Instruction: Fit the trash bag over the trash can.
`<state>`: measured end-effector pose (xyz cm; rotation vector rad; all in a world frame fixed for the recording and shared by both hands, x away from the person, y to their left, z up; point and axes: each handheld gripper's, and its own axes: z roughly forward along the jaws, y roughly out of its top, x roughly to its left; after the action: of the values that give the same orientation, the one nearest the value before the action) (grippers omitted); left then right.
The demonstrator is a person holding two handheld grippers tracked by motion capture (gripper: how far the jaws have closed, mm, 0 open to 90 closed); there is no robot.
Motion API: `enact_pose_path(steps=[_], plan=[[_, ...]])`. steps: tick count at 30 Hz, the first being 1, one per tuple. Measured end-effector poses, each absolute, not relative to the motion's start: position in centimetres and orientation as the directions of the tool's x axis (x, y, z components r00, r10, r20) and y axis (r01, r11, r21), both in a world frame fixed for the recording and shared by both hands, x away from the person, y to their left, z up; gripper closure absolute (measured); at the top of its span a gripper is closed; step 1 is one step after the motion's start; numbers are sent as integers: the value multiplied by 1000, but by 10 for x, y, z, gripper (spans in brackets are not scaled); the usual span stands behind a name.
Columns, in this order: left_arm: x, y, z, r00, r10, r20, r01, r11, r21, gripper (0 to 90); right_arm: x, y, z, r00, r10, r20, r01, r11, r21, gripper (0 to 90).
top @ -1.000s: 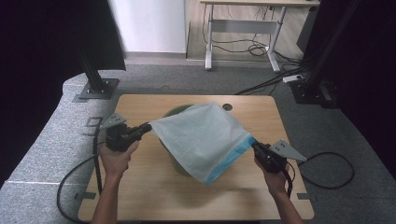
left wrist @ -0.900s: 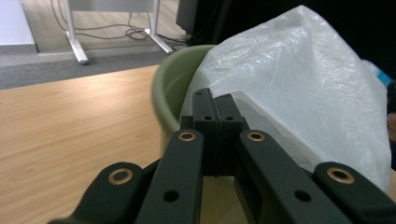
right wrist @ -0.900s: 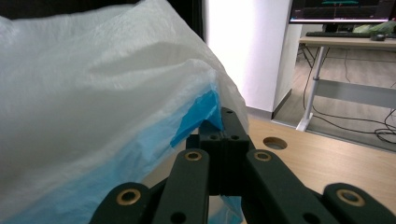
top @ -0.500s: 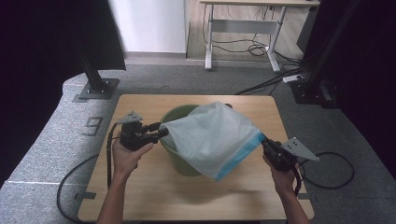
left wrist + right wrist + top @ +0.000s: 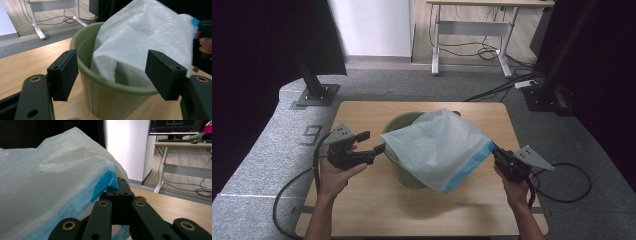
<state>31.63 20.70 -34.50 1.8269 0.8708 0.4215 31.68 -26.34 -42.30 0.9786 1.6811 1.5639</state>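
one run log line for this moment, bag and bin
left gripper: jaws just opened, off plastic bag | right gripper: shut on bag's blue edge | bag draped over green bin

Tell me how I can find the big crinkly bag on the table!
Look at the wooden table and find the round green bucket in its middle. The plastic bag is draped over that bucket, one side tucked inside the rim. It is the one thin, see-through white thing there, with a bright blue edge where the right gripper pinches its corner.
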Motion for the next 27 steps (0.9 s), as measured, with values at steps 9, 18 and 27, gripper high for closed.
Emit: enact_pose_path(steps=[9,18,27], plan=[[308,166,-345,736,673,-73,344,-278,897,267,311,-243,-418,-586,810,24,82,29,996,885],[305,143,-356,764,641,-75,353,-317,880,261,303,-223,-411,-642,767,-2,66,58,996,885],[308,139,-363,721,686,-91,381,-284,880,258,303,-215,-410,-657,754,-11,62,69,996,885]])
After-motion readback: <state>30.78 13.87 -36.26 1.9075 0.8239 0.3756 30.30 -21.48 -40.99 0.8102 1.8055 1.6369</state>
